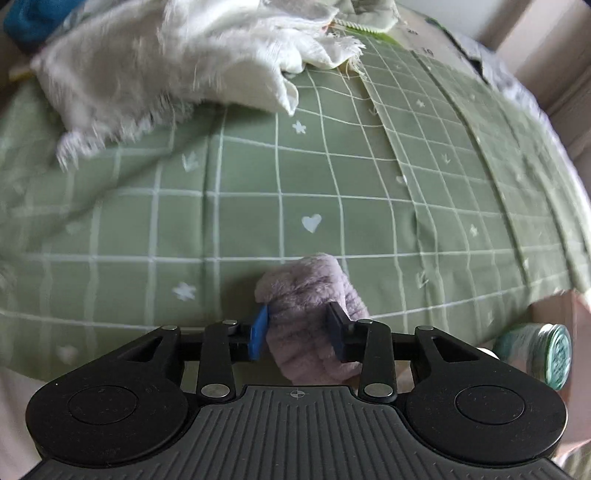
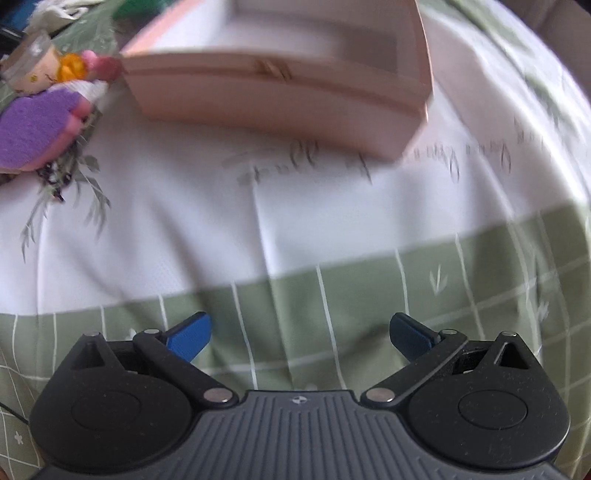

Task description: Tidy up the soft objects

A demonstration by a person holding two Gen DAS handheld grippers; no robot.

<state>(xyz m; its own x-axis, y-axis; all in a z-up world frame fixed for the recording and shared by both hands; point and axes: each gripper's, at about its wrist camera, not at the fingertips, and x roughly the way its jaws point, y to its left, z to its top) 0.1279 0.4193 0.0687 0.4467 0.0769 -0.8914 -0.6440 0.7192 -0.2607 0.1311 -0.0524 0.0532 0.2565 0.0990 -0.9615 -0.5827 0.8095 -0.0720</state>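
A lilac plush piece (image 1: 306, 284) sits between the fingers of my left gripper (image 1: 298, 332), and both pads press into its sides, so it bulges past them. It hangs low over a green checked bedspread (image 1: 332, 177). A white fringed cloth (image 1: 166, 66) lies crumpled at the top left, blurred. My right gripper (image 2: 299, 336) stands wide open with nothing between its fingers, above the green checked cover (image 2: 369, 295) and the edge of a white printed cloth (image 2: 184, 221). A pink box (image 2: 280, 92) sits on that cloth straight ahead.
A purple and pink soft item (image 2: 33, 129) and a small orange and pink object (image 2: 74, 70) lie left of the box. A roll with a teal end (image 1: 543, 354) rests at the bedspread's lower right edge. Something blue (image 1: 33, 18) shows at the top left corner.
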